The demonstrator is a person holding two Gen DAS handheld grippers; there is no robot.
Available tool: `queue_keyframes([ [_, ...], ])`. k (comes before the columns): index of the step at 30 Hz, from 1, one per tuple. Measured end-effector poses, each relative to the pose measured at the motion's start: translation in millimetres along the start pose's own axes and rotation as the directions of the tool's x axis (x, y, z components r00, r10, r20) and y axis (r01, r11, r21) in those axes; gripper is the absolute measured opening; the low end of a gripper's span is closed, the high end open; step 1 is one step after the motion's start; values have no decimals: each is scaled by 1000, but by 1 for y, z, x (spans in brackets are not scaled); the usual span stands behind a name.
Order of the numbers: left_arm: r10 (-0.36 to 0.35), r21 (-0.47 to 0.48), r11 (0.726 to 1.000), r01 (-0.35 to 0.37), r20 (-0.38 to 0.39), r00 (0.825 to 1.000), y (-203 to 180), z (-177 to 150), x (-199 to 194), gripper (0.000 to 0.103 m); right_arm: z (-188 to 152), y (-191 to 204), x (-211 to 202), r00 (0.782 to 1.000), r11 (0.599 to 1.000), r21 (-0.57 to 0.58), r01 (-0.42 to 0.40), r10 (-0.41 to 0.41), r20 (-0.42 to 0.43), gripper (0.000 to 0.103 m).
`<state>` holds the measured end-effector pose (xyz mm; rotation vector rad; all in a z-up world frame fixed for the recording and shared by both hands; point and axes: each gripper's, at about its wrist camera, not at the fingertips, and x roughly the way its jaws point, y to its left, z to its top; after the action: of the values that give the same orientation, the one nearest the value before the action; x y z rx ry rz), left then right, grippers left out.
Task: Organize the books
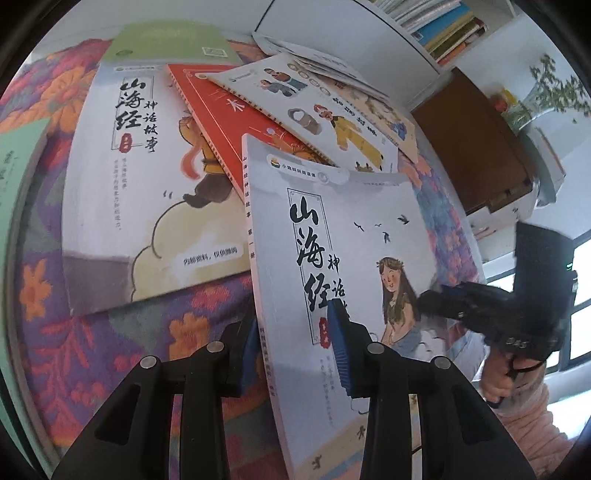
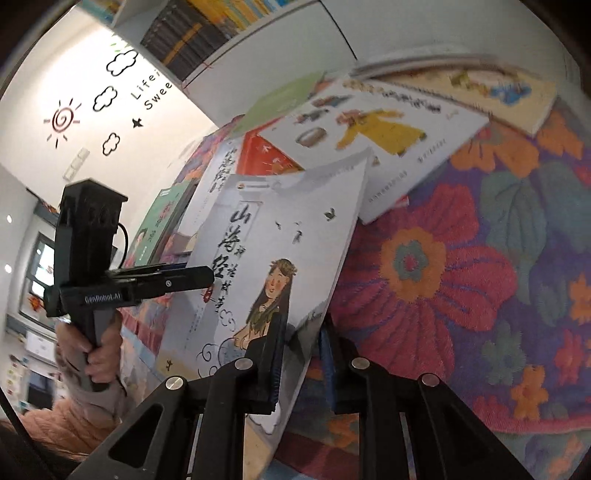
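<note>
A pale grey-blue book with a long-haired girl on its cover (image 1: 343, 236) is held tilted above the table; it also shows in the right wrist view (image 2: 280, 240). My left gripper (image 1: 295, 343) is shut on the book near its spine. My right gripper (image 2: 301, 354) is shut on its opposite edge, and appears in the left wrist view (image 1: 436, 302). The left gripper shows in the right wrist view (image 2: 192, 277). Beneath lie a matching grey book with a monkey figure (image 1: 147, 192), a red book (image 1: 229, 122) and a white picture book (image 1: 325, 110).
The books lie on a flowered cloth (image 2: 461, 266) covering the table. A green book (image 1: 173, 40) lies at the back, a teal one (image 1: 18, 177) at the left edge. A white shelf of books (image 1: 436, 26) stands behind. A brown box (image 1: 472, 140) sits right.
</note>
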<state>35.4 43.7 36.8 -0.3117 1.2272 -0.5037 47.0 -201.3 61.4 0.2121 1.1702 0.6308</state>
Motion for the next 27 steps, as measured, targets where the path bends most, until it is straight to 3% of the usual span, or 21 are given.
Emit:
queue_keyframes([
  [3, 45, 33, 998, -45, -6, 999, -10, -4, -3, 33, 0, 10, -8, 999, 999, 8, -32, 32, 10, 16],
  [6, 39, 44, 998, -39, 0, 999, -15, -5, -9, 33, 4, 21, -16, 999, 999, -20, -25, 26, 29, 16],
  [14, 69, 47, 996, -73, 91, 994, -17, 5, -52, 33, 22, 42, -21, 997, 997, 15, -79, 79, 2, 16],
  [23, 125, 16, 991, -133, 241, 962, -4, 15, -121, 35, 49, 92, -22, 987, 986, -38, -160, 160, -3, 16],
  [27, 133, -32, 991, -129, 304, 943, 19, 17, -156, 35, 64, 121, -13, 980, 977, -79, -198, 198, -10, 16],
])
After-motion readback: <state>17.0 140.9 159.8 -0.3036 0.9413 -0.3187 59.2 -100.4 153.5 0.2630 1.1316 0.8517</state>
